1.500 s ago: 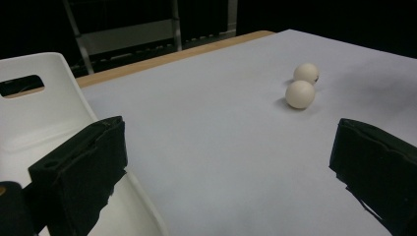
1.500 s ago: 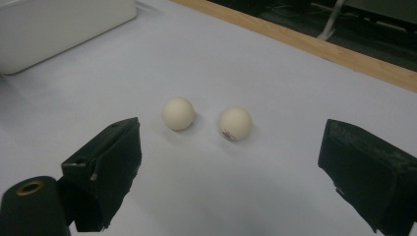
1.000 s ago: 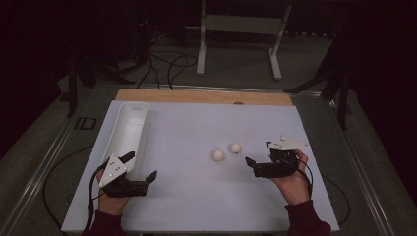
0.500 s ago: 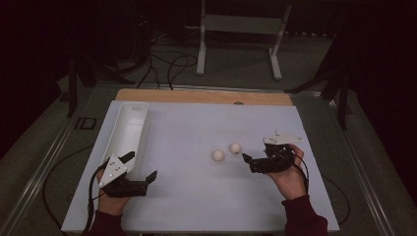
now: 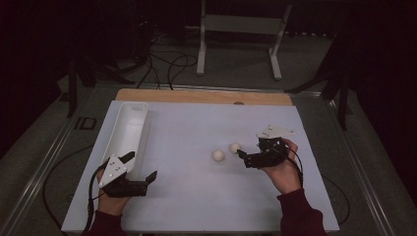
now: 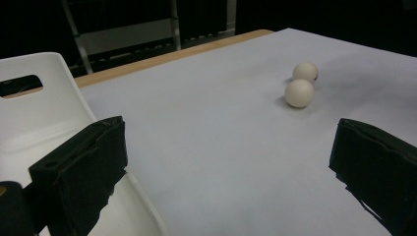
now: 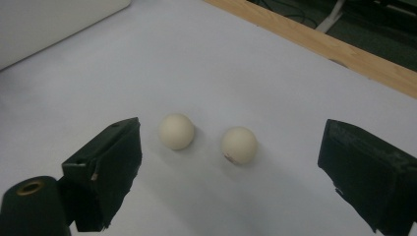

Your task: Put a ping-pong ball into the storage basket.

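Two cream balls lie side by side on the white table sheet [image 5: 196,128]: the left ball [image 5: 218,155] [image 7: 176,131] [image 6: 299,93] and the right ball [image 5: 235,147] [image 7: 239,145] [image 6: 305,72], which bears a small dark mark. My right gripper [image 5: 244,158] [image 7: 231,132] is open just right of them, jaws pointing left, with the balls ahead of the gap and apart from both jaws. My left gripper [image 5: 142,165] [image 6: 230,127] is open at the front left, holding nothing, beside the near end of a long white tray [image 5: 129,132] [image 6: 44,98].
A wooden strip [image 5: 206,97] runs along the table's far edge. Beyond it stand a metal stand [image 5: 236,29] and cables on the floor. The tray has a handle slot [image 6: 19,84] in its end wall.
My right gripper has moved a little left and forward, closer to the two balls. The left gripper and the balls have stayed where they were.
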Motion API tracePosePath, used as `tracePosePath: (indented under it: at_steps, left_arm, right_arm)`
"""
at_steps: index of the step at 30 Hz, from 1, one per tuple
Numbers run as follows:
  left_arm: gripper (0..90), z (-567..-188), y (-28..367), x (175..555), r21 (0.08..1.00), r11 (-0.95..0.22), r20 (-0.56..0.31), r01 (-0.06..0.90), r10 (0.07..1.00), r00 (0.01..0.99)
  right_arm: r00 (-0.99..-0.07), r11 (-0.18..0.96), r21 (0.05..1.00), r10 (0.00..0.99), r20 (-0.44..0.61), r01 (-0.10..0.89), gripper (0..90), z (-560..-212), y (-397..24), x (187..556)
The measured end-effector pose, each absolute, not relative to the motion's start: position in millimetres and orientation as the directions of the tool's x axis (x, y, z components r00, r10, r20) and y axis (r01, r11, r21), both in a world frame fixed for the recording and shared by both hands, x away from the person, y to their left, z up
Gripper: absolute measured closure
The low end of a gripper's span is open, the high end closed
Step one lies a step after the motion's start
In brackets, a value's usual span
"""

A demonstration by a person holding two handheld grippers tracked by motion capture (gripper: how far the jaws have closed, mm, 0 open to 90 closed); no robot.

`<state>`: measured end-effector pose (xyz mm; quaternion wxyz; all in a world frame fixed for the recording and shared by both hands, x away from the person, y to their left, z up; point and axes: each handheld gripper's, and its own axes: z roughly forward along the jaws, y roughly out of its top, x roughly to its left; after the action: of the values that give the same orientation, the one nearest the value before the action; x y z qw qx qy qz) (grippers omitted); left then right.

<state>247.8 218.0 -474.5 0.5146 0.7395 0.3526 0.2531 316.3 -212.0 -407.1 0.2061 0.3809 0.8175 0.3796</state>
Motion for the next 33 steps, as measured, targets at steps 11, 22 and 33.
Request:
tracePosePath:
  at_steps: [11,22,33]
  left_arm:
    - [1.6,-475,218,248,0.94,-0.222,0.012,0.261,0.781,0.624]
    - [1.6,-475,218,248,0.939,-0.222,0.011,0.261,0.78,0.626]
    - [1.6,-475,218,248,0.94,-0.222,0.01,0.261,0.779,0.627]
  right_arm:
    - [-0.633,0.441,0.756,0.773,-0.046,0.483,9.0,-410,-203,333]
    - [-0.63,0.443,0.744,0.776,-0.039,0.5,9.0,-413,-200,343]
    - [-0.633,0.461,0.723,0.773,-0.042,0.514,9.1,-417,-192,354]
